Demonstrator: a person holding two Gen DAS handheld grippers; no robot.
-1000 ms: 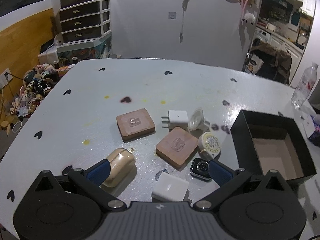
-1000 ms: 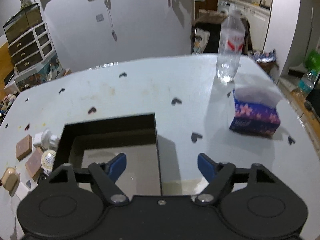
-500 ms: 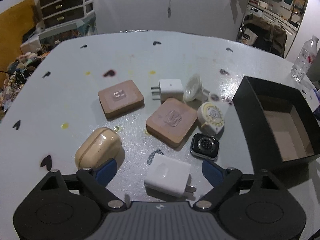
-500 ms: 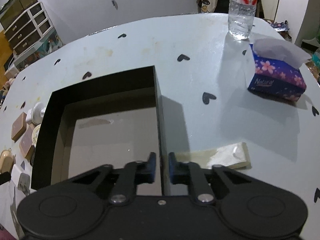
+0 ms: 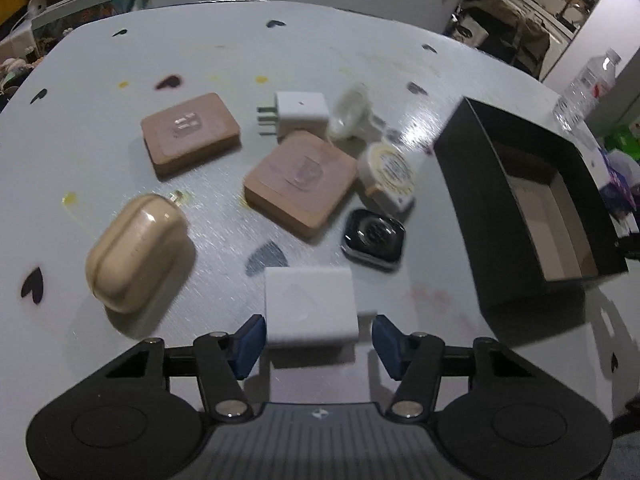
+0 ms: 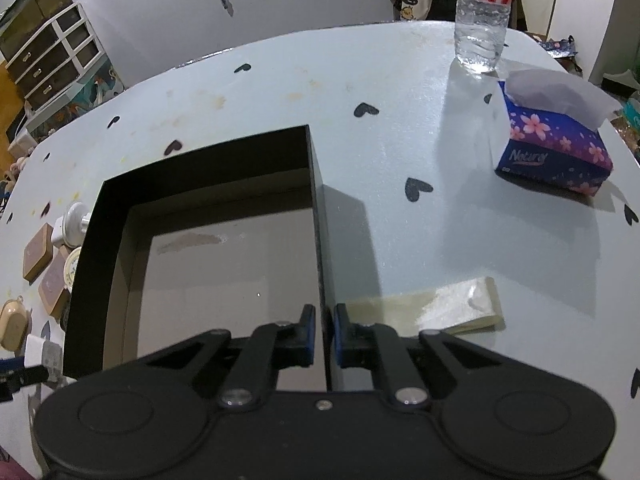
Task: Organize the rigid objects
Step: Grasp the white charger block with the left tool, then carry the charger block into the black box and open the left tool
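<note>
Left tool: my left tool [image 5: 318,338] is closing around the white charger block [image 5: 310,306] at the lower middle of the left wrist frame; the block is sitting between the blue pads [image 5: 249,345], the left pad is at its edge and a gap is still showing on the right, so I am not yet pinching it.

Right tool: my right tool [image 6: 325,334] is pressed together on the right-hand wall of the black box [image 6: 316,216], low in the right wrist frame, steadying it.

Change from the earlier frames: a second ago both tools were spread wide and higher up; the left one was framing the beige earbud case [image 5: 138,250] and the smartwatch body [image 5: 374,238], and the right one was hanging open over the box.

Meaning for the task: I am judging that the charger is the first piece to go, and the box, empty inside, is being held ready for it.

Things waiting: beyond the charger, in the middle of the left wrist frame, two brown square pads [image 5: 302,182], a second white plug [image 5: 298,114], a round dial [image 5: 390,168] and a white bulb-like piece [image 5: 352,114] are lying on the surface [image 5: 320,52].

Box position: it is standing at the right edge of the left wrist frame, apart from the cluster.
</note>
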